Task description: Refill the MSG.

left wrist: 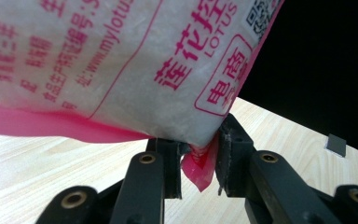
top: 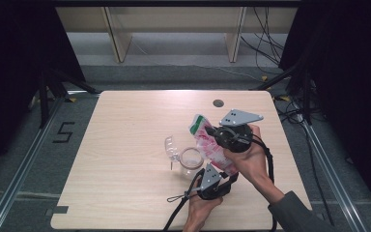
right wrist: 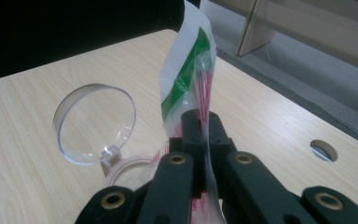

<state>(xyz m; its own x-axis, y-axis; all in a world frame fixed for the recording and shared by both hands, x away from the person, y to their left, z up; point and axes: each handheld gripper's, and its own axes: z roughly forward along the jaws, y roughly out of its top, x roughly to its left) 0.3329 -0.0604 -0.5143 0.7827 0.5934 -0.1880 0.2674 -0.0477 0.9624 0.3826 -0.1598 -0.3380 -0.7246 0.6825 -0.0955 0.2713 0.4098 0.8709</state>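
**Bag held at both ends over the open jar**

The right gripper (top: pixel 218 134) has its jaws pinched tight on the upper part of the pink and white bag (top: pixel 211 144), just below the green strip at its top; in the right gripper view the film passes flat between the jaws. The left gripper (top: pixel 204 182) is partly closed, clamping the bag's lower corner (left wrist: pixel 199 170). The bag's long axis runs from the left gripper up and away toward the right gripper, tilted. The clear jar (top: pixel 192 159) stands just ahead of the left gripper and below and to the left of the right one, its flip lid (right wrist: pixel 94 123) swung open on the far side. The left gripper is nearer the jar. I judge that a pour needs the bag's mouth swung over the jar; bare table (top: pixel 125 145) lies open beyond, edges well apart
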